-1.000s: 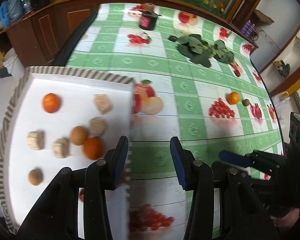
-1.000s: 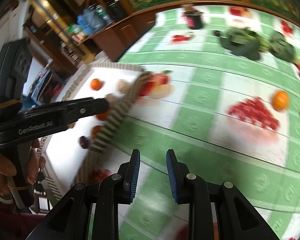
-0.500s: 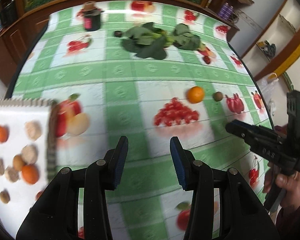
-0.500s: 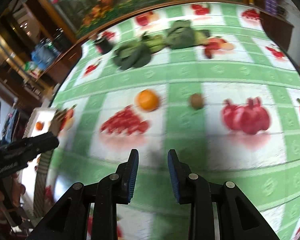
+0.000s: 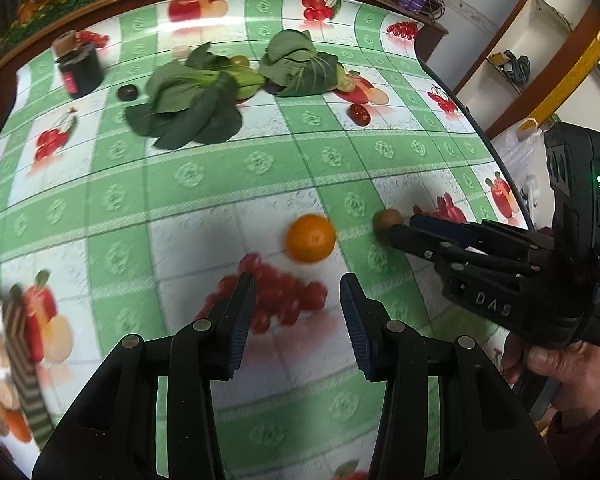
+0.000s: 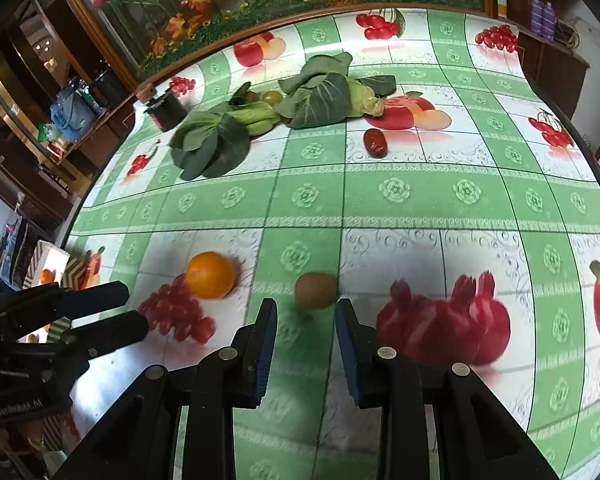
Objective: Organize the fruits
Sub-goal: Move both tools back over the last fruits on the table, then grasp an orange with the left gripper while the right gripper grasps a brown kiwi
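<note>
An orange [image 5: 311,238] lies on the fruit-print tablecloth just beyond my open left gripper [image 5: 297,300]; it also shows in the right wrist view [image 6: 211,275]. A small brown kiwi [image 6: 315,289] lies right in front of my open right gripper [image 6: 306,314], its tips on either side of it; in the left wrist view the kiwi [image 5: 386,219] sits at the right gripper's tips [image 5: 404,230]. A white tray with a striped rim [image 5: 22,364] holds several fruits and stands at the far left. A red date [image 6: 375,143] lies farther back.
Leafy greens [image 5: 192,100] and a cabbage [image 5: 300,66] lie at the back of the table, with a dark jar [image 5: 80,68] and a small dark fruit [image 5: 127,92] to their left. The table's right edge [image 5: 496,152] curves near a shelf.
Both grippers have swung from the tray at the left toward the orange and kiwi. The left now faces the orange and the right has closed in on the kiwi. Both stay open.
</note>
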